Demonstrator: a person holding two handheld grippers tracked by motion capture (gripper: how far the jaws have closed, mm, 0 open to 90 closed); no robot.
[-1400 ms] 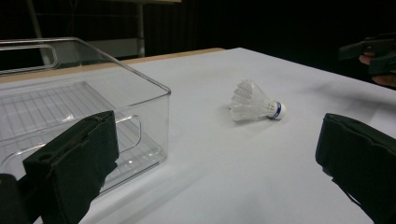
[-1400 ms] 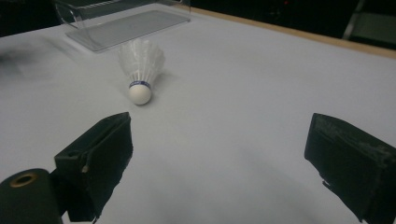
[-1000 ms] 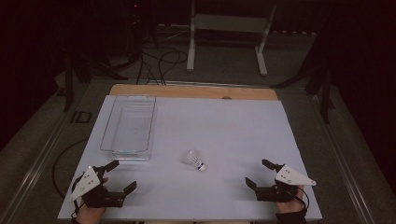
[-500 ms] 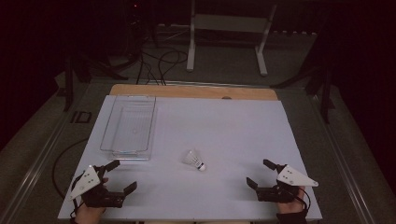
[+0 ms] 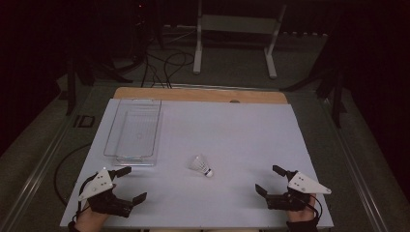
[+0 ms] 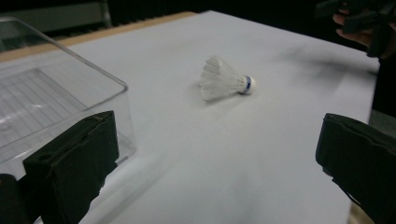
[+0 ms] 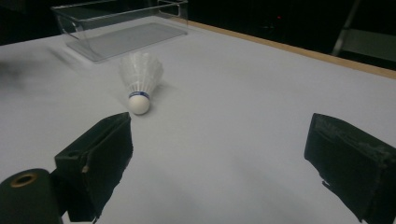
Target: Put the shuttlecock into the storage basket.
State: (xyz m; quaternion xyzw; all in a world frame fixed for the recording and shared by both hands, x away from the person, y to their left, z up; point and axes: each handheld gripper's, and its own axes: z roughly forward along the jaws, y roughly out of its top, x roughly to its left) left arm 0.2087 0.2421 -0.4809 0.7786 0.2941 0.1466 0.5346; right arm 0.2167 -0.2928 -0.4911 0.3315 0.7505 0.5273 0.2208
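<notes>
A white shuttlecock (image 5: 200, 166) (image 6: 225, 83) (image 7: 139, 79) lies on its side near the middle front of the white table (image 5: 232, 130), cork tip toward the right front. My left gripper (image 5: 131, 184) rests at the front left corner, open and holding nothing, its jaws spread wide just in front of a clear plastic bin (image 5: 134, 131) (image 6: 42, 107) (image 7: 121, 30). Over at the front right, my right gripper (image 5: 270, 180) is open and holds nothing, well to the right of the shuttlecock.
The clear bin stands at the left of the table and has nothing in it. A wooden strip (image 5: 203, 94) runs along the far edge. Beyond it, cables (image 5: 164, 63) and a metal stand (image 5: 237, 34) sit on the dark floor.
</notes>
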